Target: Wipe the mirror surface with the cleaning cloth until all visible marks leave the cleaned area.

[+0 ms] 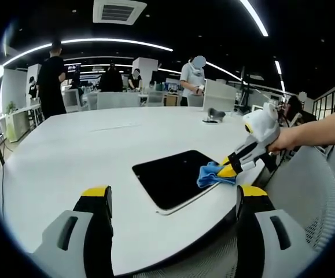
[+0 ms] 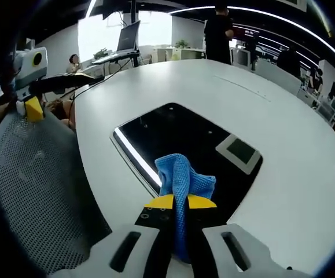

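Observation:
The mirror [image 1: 170, 176] is a dark rectangular pane lying flat near the edge of the white table [image 1: 80, 150]. A blue cleaning cloth [image 1: 212, 174] rests on its right end. My right gripper [image 1: 232, 168] comes in from the right, held by a hand [image 1: 291, 139], and is shut on the cloth. In the right gripper view the cloth [image 2: 181, 176] is pinched between my shut yellow-tipped jaws [image 2: 177, 201] and touches the mirror's [image 2: 179, 136] near edge. My left gripper [image 1: 174, 193] stands open in front of the mirror, holding nothing. It also shows as the left gripper [image 2: 33, 107] beside the table.
A white mesh chair [image 1: 315, 197] stands against the table's edge by the mirror; it appears as the chair [image 2: 34, 185] too. A small dark object [image 1: 213, 117] lies far across the table. Several people [image 1: 51, 78] stand at desks beyond.

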`<state>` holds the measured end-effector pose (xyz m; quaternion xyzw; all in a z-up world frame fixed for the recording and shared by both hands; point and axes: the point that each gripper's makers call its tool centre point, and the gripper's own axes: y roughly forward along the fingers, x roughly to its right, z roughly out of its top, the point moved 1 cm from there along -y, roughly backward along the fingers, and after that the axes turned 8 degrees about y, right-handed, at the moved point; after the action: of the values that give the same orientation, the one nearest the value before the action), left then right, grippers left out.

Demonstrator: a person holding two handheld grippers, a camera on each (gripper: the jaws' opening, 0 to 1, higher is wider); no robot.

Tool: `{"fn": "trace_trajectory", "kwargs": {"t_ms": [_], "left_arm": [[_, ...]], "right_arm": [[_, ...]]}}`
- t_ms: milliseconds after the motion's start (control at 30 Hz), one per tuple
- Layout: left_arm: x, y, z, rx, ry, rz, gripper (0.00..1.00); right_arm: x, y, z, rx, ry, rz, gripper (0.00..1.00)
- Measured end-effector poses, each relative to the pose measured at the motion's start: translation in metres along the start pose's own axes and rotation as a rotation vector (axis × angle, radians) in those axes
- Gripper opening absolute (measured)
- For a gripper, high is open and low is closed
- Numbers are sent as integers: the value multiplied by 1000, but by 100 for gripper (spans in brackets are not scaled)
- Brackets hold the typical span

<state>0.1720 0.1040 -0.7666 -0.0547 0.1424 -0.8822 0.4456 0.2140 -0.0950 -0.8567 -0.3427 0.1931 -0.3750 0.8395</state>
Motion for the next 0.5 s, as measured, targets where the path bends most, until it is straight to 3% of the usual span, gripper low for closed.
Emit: {"fn": "trace_trajectory", "kwargs": {"t_ms": [500], "left_arm": [[0, 0, 0, 1, 0, -4, 87]], "right_arm": [[13, -9, -9, 4, 51, -18, 0]]}}
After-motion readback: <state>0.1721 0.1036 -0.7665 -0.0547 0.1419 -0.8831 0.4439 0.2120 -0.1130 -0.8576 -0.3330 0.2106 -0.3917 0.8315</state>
